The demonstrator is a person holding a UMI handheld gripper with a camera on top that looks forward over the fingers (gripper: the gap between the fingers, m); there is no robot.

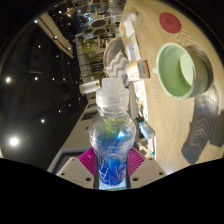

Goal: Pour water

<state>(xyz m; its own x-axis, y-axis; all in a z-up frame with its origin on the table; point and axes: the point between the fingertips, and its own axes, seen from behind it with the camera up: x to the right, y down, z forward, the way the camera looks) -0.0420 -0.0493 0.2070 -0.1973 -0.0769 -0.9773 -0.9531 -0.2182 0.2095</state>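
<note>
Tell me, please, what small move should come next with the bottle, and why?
Probably carry the bottle toward the green cup until its mouth is over the rim. The gripper holds the bottle between its fingers, the cap seems off, and the cup stands beyond it on the table, apart.

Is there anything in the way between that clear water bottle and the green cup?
Nothing visible. The clear plastic bottle is held between the gripper fingers, and the wooden tabletop between it and the round light-green cup is bare.
</note>
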